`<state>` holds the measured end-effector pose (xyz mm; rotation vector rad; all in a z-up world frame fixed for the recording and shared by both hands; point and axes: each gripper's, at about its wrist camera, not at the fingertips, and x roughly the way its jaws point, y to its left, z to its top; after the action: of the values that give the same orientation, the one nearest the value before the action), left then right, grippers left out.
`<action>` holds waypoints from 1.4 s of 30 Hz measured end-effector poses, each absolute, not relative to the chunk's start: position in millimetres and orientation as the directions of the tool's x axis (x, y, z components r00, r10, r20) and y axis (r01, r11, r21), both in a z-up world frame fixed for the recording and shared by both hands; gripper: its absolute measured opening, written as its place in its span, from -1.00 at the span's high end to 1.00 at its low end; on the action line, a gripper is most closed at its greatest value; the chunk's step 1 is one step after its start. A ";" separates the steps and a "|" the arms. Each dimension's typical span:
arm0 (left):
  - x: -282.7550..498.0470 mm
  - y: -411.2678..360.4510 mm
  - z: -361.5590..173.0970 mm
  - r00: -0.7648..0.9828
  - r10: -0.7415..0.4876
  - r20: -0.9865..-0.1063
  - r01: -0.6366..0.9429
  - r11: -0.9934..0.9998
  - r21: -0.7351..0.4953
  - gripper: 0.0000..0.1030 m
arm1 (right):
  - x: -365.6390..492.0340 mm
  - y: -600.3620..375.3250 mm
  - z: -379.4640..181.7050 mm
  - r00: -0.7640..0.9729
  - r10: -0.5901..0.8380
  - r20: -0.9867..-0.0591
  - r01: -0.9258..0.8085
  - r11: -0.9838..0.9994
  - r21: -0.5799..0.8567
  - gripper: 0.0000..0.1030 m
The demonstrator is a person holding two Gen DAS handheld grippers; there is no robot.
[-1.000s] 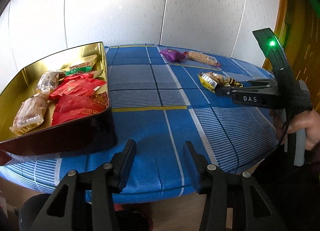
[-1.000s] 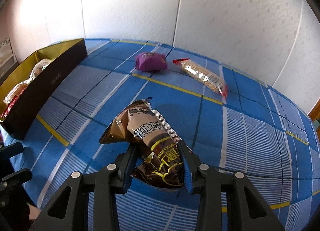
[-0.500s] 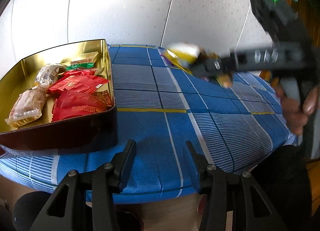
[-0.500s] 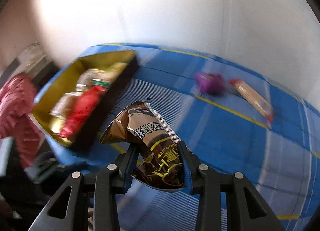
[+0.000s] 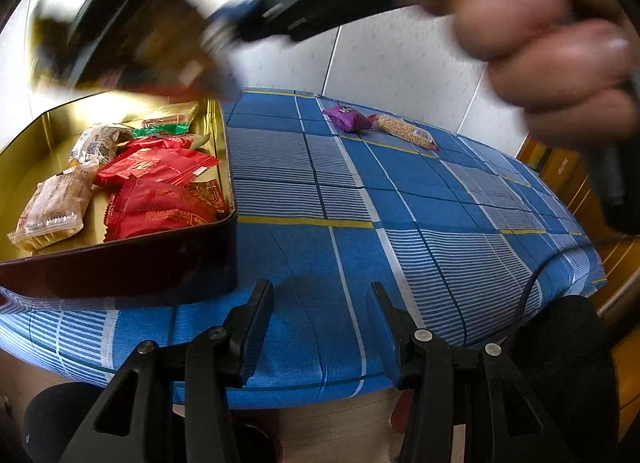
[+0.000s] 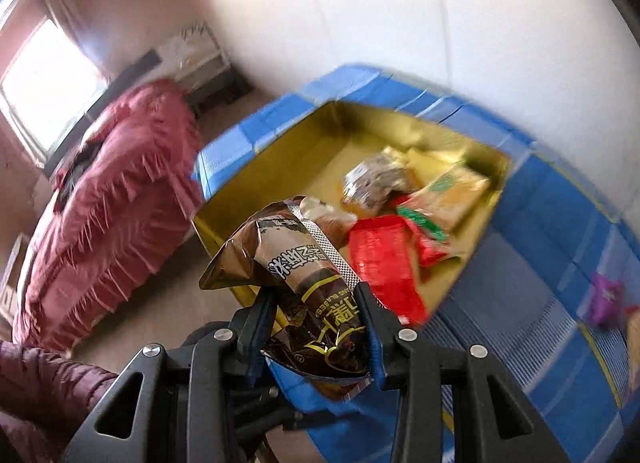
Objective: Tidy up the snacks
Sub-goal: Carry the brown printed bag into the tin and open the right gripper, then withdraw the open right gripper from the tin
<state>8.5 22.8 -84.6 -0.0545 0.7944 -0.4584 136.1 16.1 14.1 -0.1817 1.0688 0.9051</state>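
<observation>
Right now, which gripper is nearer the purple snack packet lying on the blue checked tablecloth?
Hard to call; probably left. The left gripper hangs empty over the table's near edge, the purple snack packet far across. The right gripper, holding a brown wrapper, is above the gold tin.

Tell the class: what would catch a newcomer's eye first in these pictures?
The brown snack packet clamped in the right gripper, hanging above the gold tin. Next, the bright red packets inside the tin, at the left end of the blue checked tablecloth.
</observation>
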 end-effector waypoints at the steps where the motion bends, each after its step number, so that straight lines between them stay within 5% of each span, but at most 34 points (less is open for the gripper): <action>1: 8.7 23.4 -84.6 0.607 -0.420 -0.675 0.375 0.900 -0.223 0.04 | 140.8 25.1 4.7 0.142 0.536 -0.832 -0.717 0.635 0.286 0.21; 9: 9.2 24.7 -83.8 0.609 -0.421 -0.672 0.364 0.901 -0.236 0.04 | 150.7 28.2 -18.3 0.071 0.553 -0.830 -0.694 0.625 0.357 0.08; 25: 9.2 17.2 -84.0 0.620 -0.397 -0.677 0.367 0.909 -0.197 0.04 | 133.3 -52.2 6.3 0.304 0.535 -0.789 -0.591 0.755 0.285 0.08; 42: 10.8 14.9 -88.0 0.626 -0.384 -0.679 0.381 0.910 -0.163 0.04 | 94.3 -158.6 -37.4 0.513 0.239 -0.824 -0.291 0.952 0.096 0.08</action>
<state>10.8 14.9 -88.0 -0.0043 0.7792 -0.4385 94.3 -158.6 -37.4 -0.0571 0.9815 0.3189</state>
